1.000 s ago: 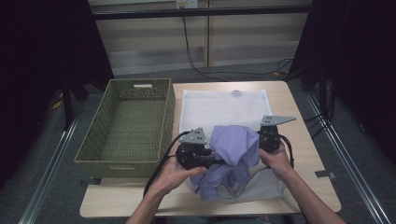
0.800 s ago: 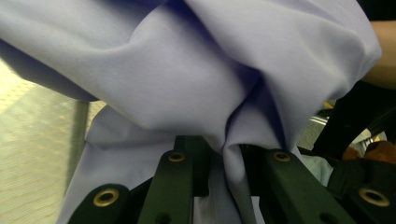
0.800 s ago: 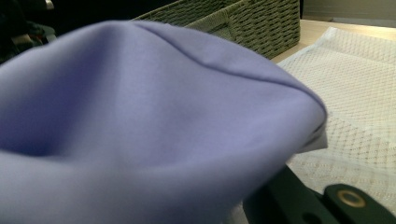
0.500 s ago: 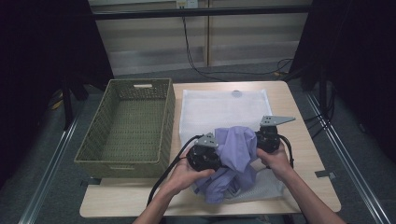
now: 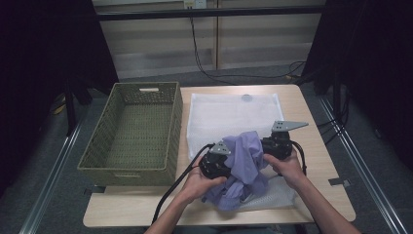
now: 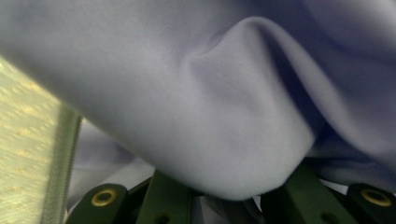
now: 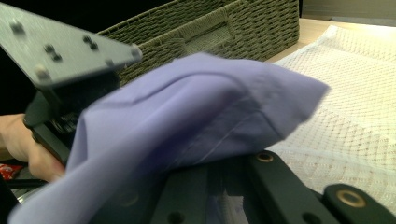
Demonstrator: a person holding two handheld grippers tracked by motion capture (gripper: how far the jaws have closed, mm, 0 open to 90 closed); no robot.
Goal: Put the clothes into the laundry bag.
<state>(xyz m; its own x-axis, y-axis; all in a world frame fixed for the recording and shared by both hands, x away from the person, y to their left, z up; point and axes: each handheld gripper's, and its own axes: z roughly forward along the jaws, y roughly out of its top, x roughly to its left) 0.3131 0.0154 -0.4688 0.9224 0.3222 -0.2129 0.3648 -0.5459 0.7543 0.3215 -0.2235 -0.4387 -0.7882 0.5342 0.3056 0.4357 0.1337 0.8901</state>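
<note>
Nearest, at the front edge of the counter (image 5: pixel 146 214): two forearms entering from below, each hand carrying a claw.

Item 1. Left claw (image 5: pixel 217 164), black body with grey plate on top and a cable trailing toward the front edge. Its jaws are drawn well in and lost under folds of cloth in the left gripper view; the cloth appears pinched between them, though the pads themselves are hidden.

Item 2. Right claw (image 5: pixel 273 146), black body, grey three-cornered plate above. Jaws closed tight on the cloth, which drapes over them in the right gripper view.

Item 3. Lavender garment (image 5: pixel 246 165), crumpled, bunched between the two claws and lifted at its upper part; lower folds hang down and rest on the mesh sheet near the counter's front. A stitched hem shows in the right gripper view (image 7: pixel 201 126).

Item 4. White mesh sheet (image 5: pixel 229 114), spread flat on the counter under and beyond the garment, with a small round disc (image 5: pixel 247 97) near its far edge.

Item 5. Woven basket (image 5: pixel 131 131), olive green, rectangular, on the counter's left side just beside the mesh sheet, with a handle slot in its far wall.
</note>
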